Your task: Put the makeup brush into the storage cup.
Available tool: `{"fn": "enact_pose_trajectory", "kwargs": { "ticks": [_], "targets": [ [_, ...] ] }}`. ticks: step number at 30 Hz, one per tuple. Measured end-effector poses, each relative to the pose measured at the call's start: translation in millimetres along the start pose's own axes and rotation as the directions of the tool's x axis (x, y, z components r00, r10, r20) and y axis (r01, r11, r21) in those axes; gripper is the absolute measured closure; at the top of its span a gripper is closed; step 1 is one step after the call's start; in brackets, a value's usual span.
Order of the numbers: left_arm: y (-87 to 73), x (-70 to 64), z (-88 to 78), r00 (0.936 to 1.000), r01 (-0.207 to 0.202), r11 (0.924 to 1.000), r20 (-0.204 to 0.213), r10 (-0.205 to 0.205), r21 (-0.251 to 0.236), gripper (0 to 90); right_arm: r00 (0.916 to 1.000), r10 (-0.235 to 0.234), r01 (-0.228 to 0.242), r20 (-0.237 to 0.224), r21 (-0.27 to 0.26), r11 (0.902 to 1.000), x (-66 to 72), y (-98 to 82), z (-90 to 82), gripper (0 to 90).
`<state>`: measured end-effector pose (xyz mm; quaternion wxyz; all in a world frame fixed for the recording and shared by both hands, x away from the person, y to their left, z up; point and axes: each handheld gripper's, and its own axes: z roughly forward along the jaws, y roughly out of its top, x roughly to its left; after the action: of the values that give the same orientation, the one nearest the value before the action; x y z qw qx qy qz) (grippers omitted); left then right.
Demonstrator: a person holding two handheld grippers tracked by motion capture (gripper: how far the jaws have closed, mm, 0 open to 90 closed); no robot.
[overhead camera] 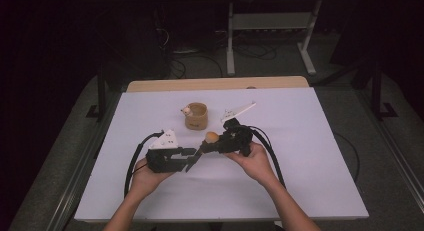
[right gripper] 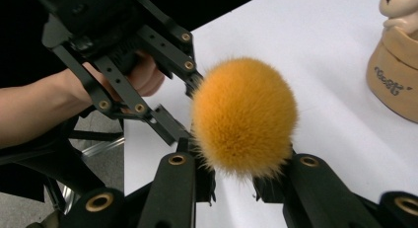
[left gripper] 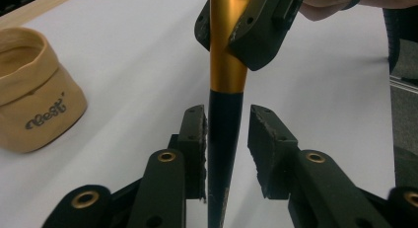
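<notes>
Now the right gripper [overhead camera: 206, 147] is clamping the brush [left gripper: 224, 65] handle w/ jaws tight; left gripper [left gripper: 226, 127] jaws are standing apart, the dark handle end sitting btwn them.

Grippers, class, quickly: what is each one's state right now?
Left gripper: open, jaws around the brush handle's dark end, a gap on one side.
Right gripper: shut on the brush below its orange bristles.

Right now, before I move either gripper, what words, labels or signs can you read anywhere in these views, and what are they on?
"Nest", or something close to it, in dark script lettering: on the side of the tan fabric-look cup; the reading is uncertain.
The same dark script on that cup in the right gripper view: partly cut off and blurred, not readable.
Small dark marks on the grey three-cornered plate: too small to read.
</notes>
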<state>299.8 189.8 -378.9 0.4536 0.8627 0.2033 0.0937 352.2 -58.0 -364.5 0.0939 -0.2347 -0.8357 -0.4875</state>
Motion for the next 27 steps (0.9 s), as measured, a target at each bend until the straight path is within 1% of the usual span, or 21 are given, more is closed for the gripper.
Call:
{"fn": "enact_pose_trajectory", "kwargs": {
  "ticks": [1, 2, 4, 6, 8, 9, 11, 12, 14, 15, 18, 19, 21, 23, 24, 25, 26, 27],
  "targets": [
    [-0.7, -0.7, -0.9, 1.0000, 0.008, 1.0000, -0.004, -0.008, 0.001, 65.6, 1.0000, 0.004, -0.004, 0.004, 0.003, 1.0000, -0.3, 0.5, -0.8, 72.3],
    [-2.2, -1.3, -2.5, 0.9998, 0.016, 0.9998, -0.014, -0.016, 0.007, 63.1, 0.9999, 0.005, -0.005, 0.014, 0.005, 1.0000, -1.3, 1.5, -2.3, 72.3],
    [-3.4, -1.5, -3.1, 0.9997, 0.018, 0.9998, -0.019, -0.018, 0.011, 61.6, 0.9998, -0.003, 0.002, 0.022, 0.011, 0.9999, -2.4, 2.6, -4.3, 72.3],
    [-6.1, -2.6, -4.3, 0.9994, 0.018, 0.9995, -0.030, -0.017, 0.028, 60.8, 0.9996, -0.002, 0.002, 0.028, 0.013, 0.9999, -2.6, 3.3, -5.2, 72.3],
    [-9.2, -3.6, -5.5, 0.9992, 0.016, 0.9992, -0.036, -0.015, 0.037, 59.1, 0.9990, -0.007, 0.006, 0.044, 0.021, 0.9998, -3.8, 5.5, -8.5, 72.2],
    [-10.7, -4.4, -6.0, 0.9991, 0.021, 0.9989, -0.039, -0.019, 0.041, 58.5, 0.9988, -0.006, 0.005, 0.048, 0.020, 0.9998, -4.5, 6.3, -9.5, 72.2],
    [-13.1, -4.2, -7.5, 0.9987, 0.007, 0.9984, -0.051, -0.004, 0.055, 57.5, 0.9983, -0.007, 0.005, 0.058, 0.024, 0.9997, -6.0, 8.1, -11.8, 72.2],
    [-14.4, -4.5, -8.9, 0.9985, 0.007, 0.9977, -0.054, -0.003, 0.068, 57.5, 0.9983, -0.007, 0.005, 0.058, 0.024, 0.9997, -6.0, 8.1, -11.8, 72.2],
    [-17.7, -5.5, -10.7, 0.9981, 0.011, 0.9974, -0.061, -0.007, 0.071, 56.4, 0.9971, 0.000, -0.003, 0.076, 0.033, 0.9994, -7.7, 12.1, -16.4, 72.2],
    [-19.4, -5.9, -11.9, 0.9978, 0.014, 0.9970, -0.065, -0.009, 0.076, 56.4, 0.9971, 0.000, -0.003, 0.076, 0.033, 0.9994, -7.7, 12.1, -16.4, 72.2],
    [-24.7, -5.3, -14.9, 0.9972, 0.013, 0.9965, -0.075, -0.007, 0.082, 54.6, 0.9953, -0.011, 0.008, 0.096, 0.033, 0.9994, -11.7, 18.7, -22.3, 72.2],
    [-28.2, -6.3, -16.1, 0.9963, 0.040, 0.9961, -0.079, -0.034, 0.078, 54.4, 0.9945, -0.015, 0.012, 0.103, 0.032, 0.9994, -12.7, 20.3, -23.2, 72.2],
    [-29.6, -5.6, -17.4, 0.9961, 0.036, 0.9960, -0.083, -0.029, 0.082, 53.7, 0.9939, -0.021, 0.018, 0.108, 0.030, 0.9994, -14.7, 24.0, -24.7, 72.2],
    [-32.0, -5.0, -19.2, 0.9953, 0.043, 0.9960, -0.090, -0.036, 0.078, 53.3, 0.9930, -0.024, 0.020, 0.115, 0.033, 0.9992, -15.6, 26.2, -25.2, 72.2],
    [-33.2, -4.7, -20.2, 0.9947, 0.051, 0.9959, -0.094, -0.043, 0.074, 52.8, 0.9932, -0.010, 0.006, 0.116, 0.037, 0.9993, -14.8, 28.5, -25.9, 72.2],
    [-34.1, -3.3, -22.2, 0.9948, 0.041, 0.9957, -0.096, -0.033, 0.082, 52.3, 0.9919, -0.023, 0.019, 0.125, 0.038, 0.9991, -16.7, 33.2, -26.6, 72.2],
    [-35.8, -2.3, -24.5, 0.9947, 0.040, 0.9950, -0.098, -0.031, 0.092, 52.0, 0.9919, -0.020, 0.016, 0.126, 0.033, 0.9993, -16.9, 35.6, -27.2, 72.2],
    [-37.1, -2.6, -25.0, 0.9938, 0.048, 0.9950, -0.104, -0.038, 0.088, 51.8, 0.9909, -0.019, 0.015, 0.134, 0.035, 0.9993, -17.3, 37.6, -27.7, 72.2]
  ]
}}
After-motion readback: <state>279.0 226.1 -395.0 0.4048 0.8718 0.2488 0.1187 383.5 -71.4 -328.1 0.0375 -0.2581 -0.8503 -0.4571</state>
